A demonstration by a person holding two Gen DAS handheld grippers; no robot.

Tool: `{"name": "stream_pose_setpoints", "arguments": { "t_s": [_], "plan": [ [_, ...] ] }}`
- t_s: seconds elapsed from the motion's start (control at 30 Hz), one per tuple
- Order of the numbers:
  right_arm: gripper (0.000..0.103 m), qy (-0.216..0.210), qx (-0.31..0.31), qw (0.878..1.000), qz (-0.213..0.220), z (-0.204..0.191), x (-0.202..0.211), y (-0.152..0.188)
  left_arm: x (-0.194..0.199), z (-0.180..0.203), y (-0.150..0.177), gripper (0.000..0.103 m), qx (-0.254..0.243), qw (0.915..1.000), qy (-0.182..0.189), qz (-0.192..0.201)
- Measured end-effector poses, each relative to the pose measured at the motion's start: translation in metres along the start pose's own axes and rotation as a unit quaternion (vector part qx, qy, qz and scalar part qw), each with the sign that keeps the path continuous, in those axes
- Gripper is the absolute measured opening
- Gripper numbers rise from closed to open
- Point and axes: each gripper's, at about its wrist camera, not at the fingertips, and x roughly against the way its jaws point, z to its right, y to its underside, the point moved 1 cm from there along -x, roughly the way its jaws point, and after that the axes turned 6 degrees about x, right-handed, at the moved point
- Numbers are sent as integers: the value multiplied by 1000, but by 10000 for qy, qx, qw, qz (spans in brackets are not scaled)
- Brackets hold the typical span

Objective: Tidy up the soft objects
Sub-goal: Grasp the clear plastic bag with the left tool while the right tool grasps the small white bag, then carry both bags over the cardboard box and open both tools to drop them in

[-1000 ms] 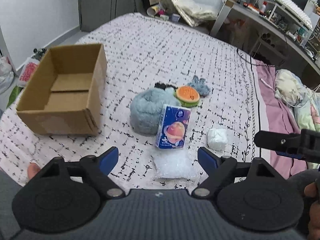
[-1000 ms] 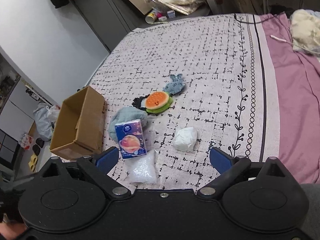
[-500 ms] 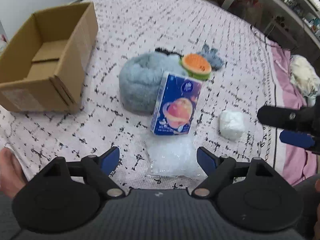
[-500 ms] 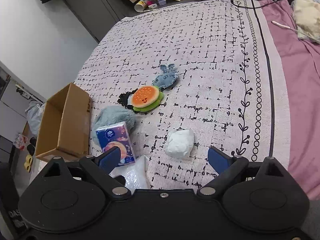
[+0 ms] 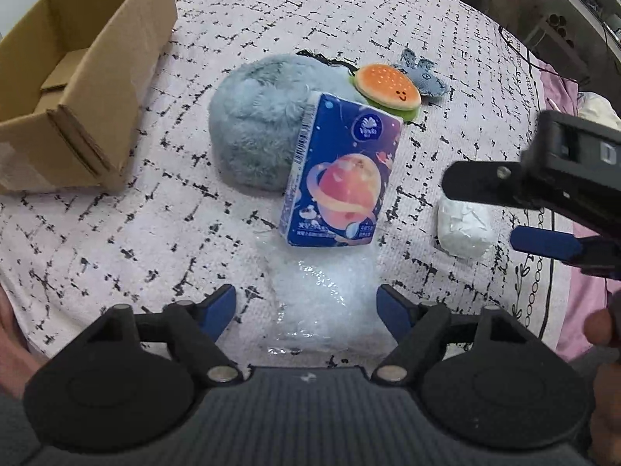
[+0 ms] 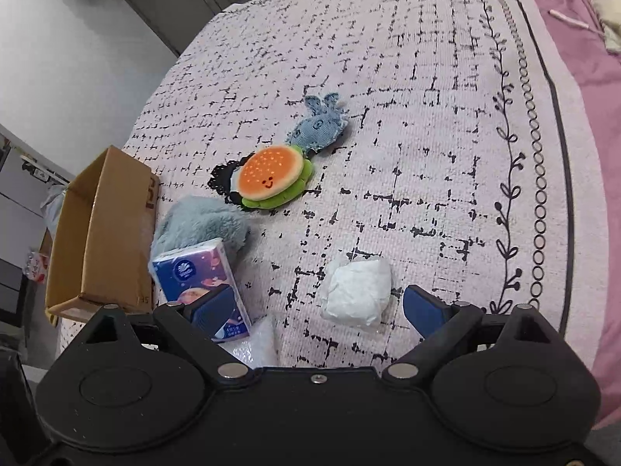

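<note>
Left wrist view, bed [image 5: 349, 11]: spread with a white cover, black broken-grid print, carrying everything below; pink sheet along the right edge.
Cardboard box [image 5: 77, 89]: open-topped, sitting at far left on the bed, apart from the soft things.
Fluffy blue plush [image 5: 256, 128]: round heap in mid-bed, right of the box, tissue pack leaning across its right side.
Left gripper [image 5: 306, 310]: low over the near edge, jaws spread wide, gripping nothing, blue pads either side of the clear bag.
Right gripper [image 6: 314, 310]: jaws wide apart too, empty, hovering with the white bundle between the pads; seen side-on at the right of the left wrist view.
Tissue pack [image 5: 341, 171]: dark blue with a pink planet, tilted, near end touching the clear bag.
Clear bag [image 5: 326, 299]: crinkly bubble plastic, flat on the bed just in front of the tissue pack.
White bundle [image 6: 357, 291]: crumpled, wrapped in film, well right of the tissue pack.
Burger toy [image 6: 271, 178]: orange bun with a smile, green rim, lying beyond the plush, over a black frilly scrap.
Denim bunny [image 6: 318, 124]: small, frayed, just past the burger toy and touching it.
</note>
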Motion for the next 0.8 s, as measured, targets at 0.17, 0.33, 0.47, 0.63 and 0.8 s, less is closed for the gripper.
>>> {"name": "stream_pose_setpoints", "arguments": {
  "t_s": [0.17, 0.33, 0.47, 0.63, 0.8],
  "plan": [
    [72, -53, -129, 9998, -138, 3, -11, -1, -4, 0, -3, 55, 282, 9990, 295, -154],
    [40, -148, -135, 9995, -252, 2, -18, 1, 2, 3, 0, 43, 229, 9993, 300, -72],
    [39, -241, 58, 9997, -55, -4, -11, 2, 8, 2, 2, 39, 270, 9992, 299, -46],
    [39, -267, 100, 9995, 141, -6, 0, 2, 26, 3, 2, 38, 218, 9992, 290, 141],
    [39, -197, 273, 9989, 321, -13, 17, 11, 53, 3, -1, 38, 179, 9984, 347, 418]
  ]
}}
